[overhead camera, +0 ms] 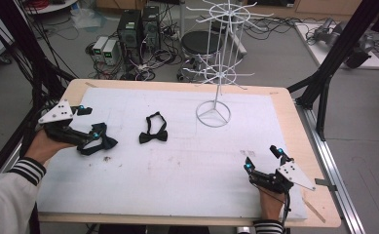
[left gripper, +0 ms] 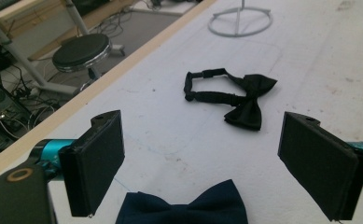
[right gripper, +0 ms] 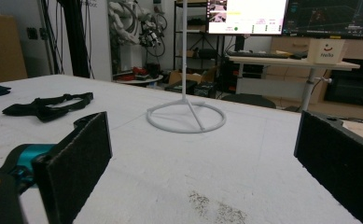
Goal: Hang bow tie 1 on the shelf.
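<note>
At the left edge of the white mat (overhead camera: 177, 161), the left gripper (overhead camera: 87, 124) hovers with jaws spread wide over a dark blue bow tie (left gripper: 184, 207), cut off by the frame bottom in its own view. A black bow tie (overhead camera: 153, 131) lies mid-mat, the white wire stand (overhead camera: 218, 63) beyond. Near right, the right gripper (overhead camera: 264, 160) is also spread, holding nothing.

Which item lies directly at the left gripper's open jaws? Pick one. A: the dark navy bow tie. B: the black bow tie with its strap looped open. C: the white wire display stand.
A: the dark navy bow tie sits just below the open left gripper, with the black bow tie lying farther off.
</note>
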`<state>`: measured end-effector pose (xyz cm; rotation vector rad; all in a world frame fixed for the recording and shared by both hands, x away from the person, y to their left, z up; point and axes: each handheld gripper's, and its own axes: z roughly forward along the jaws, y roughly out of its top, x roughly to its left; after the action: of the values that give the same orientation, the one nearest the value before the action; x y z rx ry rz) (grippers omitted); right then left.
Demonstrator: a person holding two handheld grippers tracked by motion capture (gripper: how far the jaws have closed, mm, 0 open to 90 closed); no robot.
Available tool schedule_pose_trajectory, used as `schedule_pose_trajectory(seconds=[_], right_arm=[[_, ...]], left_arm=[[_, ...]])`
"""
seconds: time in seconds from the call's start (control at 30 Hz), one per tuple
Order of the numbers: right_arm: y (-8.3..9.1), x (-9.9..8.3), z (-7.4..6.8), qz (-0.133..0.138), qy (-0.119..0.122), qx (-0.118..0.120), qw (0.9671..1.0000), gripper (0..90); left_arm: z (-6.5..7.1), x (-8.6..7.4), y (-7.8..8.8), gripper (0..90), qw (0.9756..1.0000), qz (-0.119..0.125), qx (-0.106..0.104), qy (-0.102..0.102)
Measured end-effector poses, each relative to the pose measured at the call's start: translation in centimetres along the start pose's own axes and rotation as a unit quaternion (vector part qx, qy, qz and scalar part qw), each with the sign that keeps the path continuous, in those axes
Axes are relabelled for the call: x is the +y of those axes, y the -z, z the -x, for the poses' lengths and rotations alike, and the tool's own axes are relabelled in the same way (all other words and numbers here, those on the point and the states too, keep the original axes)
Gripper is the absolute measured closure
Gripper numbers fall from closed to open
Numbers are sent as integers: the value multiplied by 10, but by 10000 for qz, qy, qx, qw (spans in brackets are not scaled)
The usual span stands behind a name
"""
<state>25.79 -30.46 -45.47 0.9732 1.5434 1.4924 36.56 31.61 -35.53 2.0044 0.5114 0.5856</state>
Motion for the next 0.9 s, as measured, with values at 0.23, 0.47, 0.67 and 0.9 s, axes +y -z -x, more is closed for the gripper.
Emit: schedule_pose_trajectory(seconds=[0.23,0.47,0.67,0.9], right_arm=[[1,0,0,-11,-56,4,10000,33],[1,0,0,22,-41,8,10000,33],[1,0,0,-12,-67,11,10000,33],[1,0,0,-26,-52,9,10000,33]], left_arm=[[-11,10,-11,149,9996,-263,-102,-95],[-23,15,-21,153,9965,-717,-239,-344],[-32,16,-31,154,9927,-1051,-376,-451],[-42,4,-44,183,9871,-1384,-540,-594]])
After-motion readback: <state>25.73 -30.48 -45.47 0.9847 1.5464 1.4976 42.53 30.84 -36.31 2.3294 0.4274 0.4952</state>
